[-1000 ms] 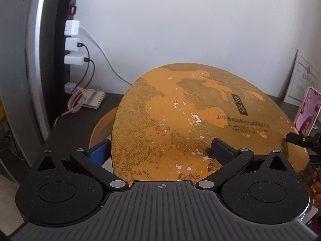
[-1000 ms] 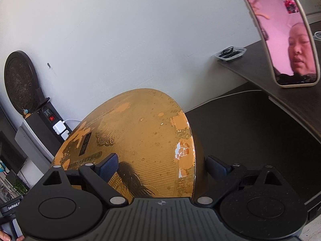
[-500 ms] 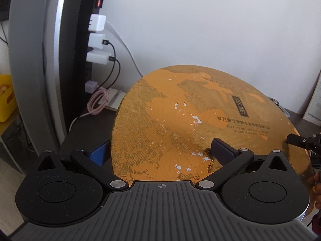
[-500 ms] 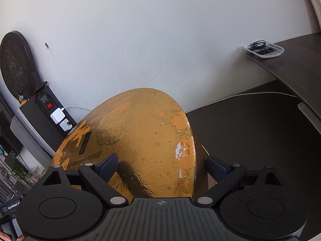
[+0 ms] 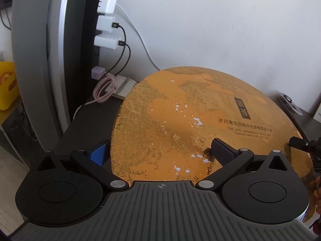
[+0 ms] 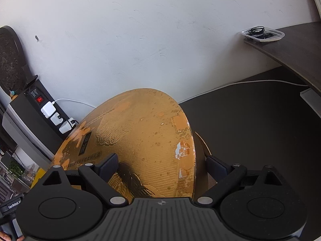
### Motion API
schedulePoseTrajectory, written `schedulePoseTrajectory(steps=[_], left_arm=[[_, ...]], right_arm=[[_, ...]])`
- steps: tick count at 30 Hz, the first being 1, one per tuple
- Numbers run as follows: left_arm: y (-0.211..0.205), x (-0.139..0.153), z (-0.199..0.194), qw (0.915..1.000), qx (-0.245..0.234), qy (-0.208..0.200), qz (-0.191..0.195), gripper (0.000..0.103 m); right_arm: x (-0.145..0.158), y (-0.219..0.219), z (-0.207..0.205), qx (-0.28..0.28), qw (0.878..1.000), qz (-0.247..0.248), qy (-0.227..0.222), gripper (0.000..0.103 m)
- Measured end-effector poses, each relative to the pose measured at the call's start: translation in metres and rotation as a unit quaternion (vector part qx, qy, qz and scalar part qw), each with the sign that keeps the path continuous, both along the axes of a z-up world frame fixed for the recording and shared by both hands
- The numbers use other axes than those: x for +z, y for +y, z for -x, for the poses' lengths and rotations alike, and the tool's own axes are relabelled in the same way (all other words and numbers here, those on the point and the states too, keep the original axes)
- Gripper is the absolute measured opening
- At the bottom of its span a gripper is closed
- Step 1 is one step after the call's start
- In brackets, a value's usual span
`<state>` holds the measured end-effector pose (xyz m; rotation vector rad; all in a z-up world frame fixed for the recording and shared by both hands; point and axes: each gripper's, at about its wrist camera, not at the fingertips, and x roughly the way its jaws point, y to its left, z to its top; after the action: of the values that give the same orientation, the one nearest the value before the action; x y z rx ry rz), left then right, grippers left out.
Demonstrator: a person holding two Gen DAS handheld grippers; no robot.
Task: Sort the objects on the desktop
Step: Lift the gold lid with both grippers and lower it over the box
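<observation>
A white wall [image 6: 140,40] backs a dark desk [image 6: 250,124], with a raised dark shelf [image 6: 297,48] at the right carrying a clear tray of black cables [image 6: 262,33].

Task object: a round, orange-gold gift-box lid [image 5: 200,124], worn and flaked, held clear of the desk with its face tilted. Being a disc, it has no long axis; what counts is its plane and rim. In the right wrist view its thin rim [image 6: 190,150] runs straight ahead between the fingers, the printed face to that gripper's left. Behind the rim a paler curved edge [image 6: 202,150] shows, possibly the box base; the pictures do not settle it.

Grippers: the left gripper [image 5: 160,152] straddles the near edge of the lid, one blue pad [image 5: 99,152] behind it and the other pad [image 5: 222,150] lying on the printed face, so it appears clamped on the lid. The right gripper [image 6: 160,166] likewise brackets the rim from the opposite side, one pad on the face, the other just beyond the rim; contact there looks likely but is not fully visible. Both are equally close, each at its own edge.

Surroundings: to the left stand a power strip [image 5: 104,16] with white chargers, a coiled pink cable [image 5: 104,88] and a grey upright panel [image 5: 36,60].

Judgement: any set-down turns on keeping the lid's plane level between the two grips; open desk lies ahead and to the right.
</observation>
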<state>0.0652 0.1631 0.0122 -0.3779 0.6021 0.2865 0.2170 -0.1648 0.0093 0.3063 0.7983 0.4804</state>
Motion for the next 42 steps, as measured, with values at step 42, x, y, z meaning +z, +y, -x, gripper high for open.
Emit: schedulePoseTrajectory(steps=[42], left_arm=[[0.009, -0.011, -0.025, 0.9993, -0.007, 0.037, 0.002, 0.103]], right_arm=[[-0.027, 0.014, -0.015, -0.026, 0.999, 0.003, 0.043, 0.096]])
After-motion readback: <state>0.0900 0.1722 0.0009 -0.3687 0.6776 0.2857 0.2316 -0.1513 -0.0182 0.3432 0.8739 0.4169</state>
